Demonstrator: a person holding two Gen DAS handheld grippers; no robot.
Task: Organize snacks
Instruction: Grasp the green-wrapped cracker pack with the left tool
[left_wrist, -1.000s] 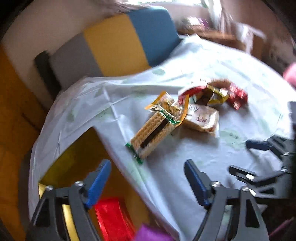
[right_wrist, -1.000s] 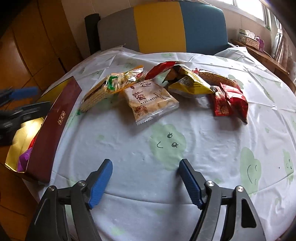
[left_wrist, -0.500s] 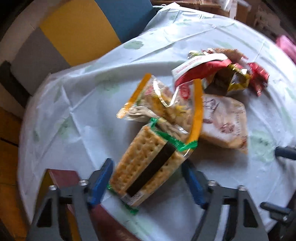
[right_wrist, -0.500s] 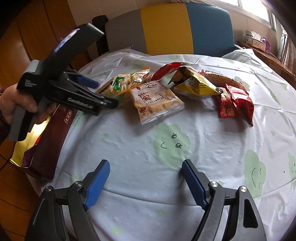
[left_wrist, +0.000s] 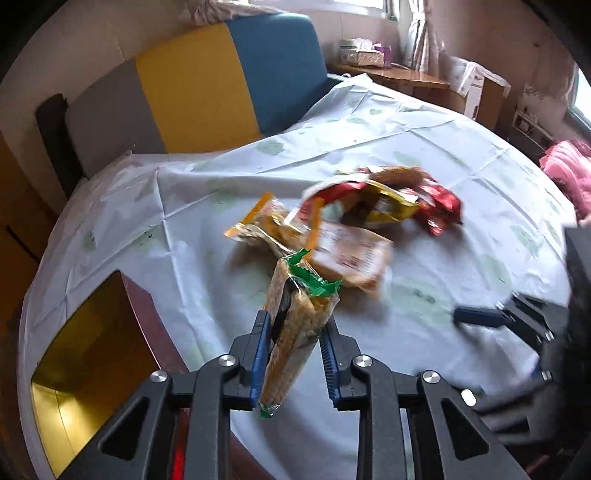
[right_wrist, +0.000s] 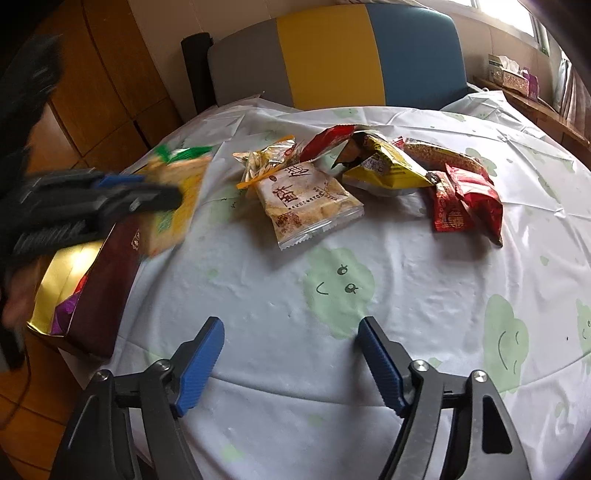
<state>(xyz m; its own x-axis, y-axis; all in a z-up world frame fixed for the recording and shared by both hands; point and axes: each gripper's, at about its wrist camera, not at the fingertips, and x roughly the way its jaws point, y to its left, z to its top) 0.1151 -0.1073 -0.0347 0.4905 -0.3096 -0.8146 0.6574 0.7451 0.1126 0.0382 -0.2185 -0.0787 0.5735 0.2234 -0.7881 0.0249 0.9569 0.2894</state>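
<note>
crackers (left_wrist: 295, 328) feel light and brittle, so we keep the left gripper (left_wrist: 293, 354) clamped on the pack's flat sides; right gripper (right_wrist: 291, 363) gapes empty

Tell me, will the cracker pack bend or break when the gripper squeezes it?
The cracker pack sticks straight up from the left gripper, so it is probably stiff. Hard crackers could crack if pinched harder. Its shiny wrapper may slip.
</note>
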